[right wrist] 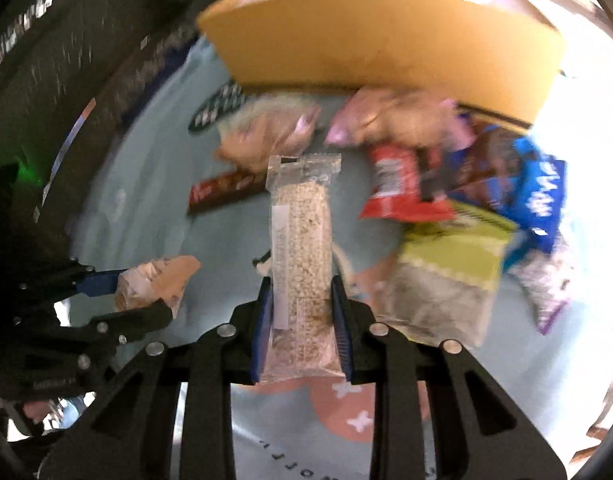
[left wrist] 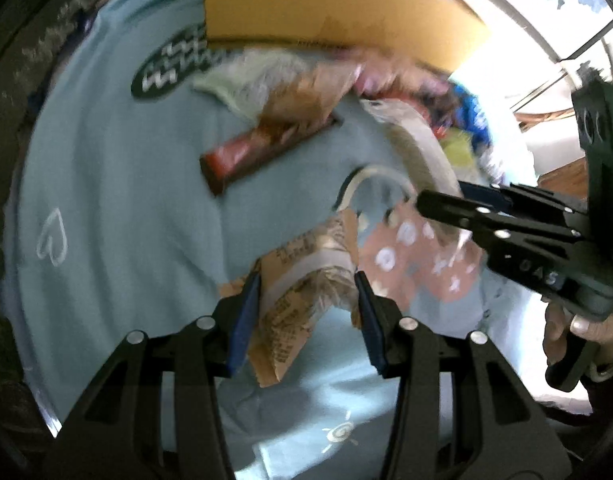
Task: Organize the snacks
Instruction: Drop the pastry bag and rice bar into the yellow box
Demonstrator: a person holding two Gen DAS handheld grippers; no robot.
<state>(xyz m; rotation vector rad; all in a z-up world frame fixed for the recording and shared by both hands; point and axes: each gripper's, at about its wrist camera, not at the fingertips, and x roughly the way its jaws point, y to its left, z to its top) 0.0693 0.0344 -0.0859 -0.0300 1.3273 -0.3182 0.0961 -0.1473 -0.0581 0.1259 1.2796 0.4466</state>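
While both grippers are holding a snack apiece over the pale blue printed cloth (left wrist: 118,208), the step in hand is probably carrying each one to the tan cardboard box (right wrist: 386,36) sitting at twelve o'clock. The right gripper (right wrist: 302,312) is clamping a clear-wrapped pale oat bar (right wrist: 302,240) by its near end, the pads pressing both long edges while the rest is sticking out toward twelve o'clock. The left gripper (left wrist: 306,312) is gripping a crinkled brown printed wrapper (left wrist: 306,280) across its middle, jaws closed on it at moderate width. Doing this well likely means keeping both grips firm, since the oat bar is hanging far out and could swing or slip, and lifting clear of the loose pile: a dark red-brown bar (left wrist: 262,148) at eleven o'clock and, in the right view, a red packet (right wrist: 398,188), a green-topped pouch (right wrist: 446,272) and a blue bag (right wrist: 542,196) at one to two o'clock. Both grippers are pointing steeply down at the cloth, the right one reaching in from three o'clock in the left view.
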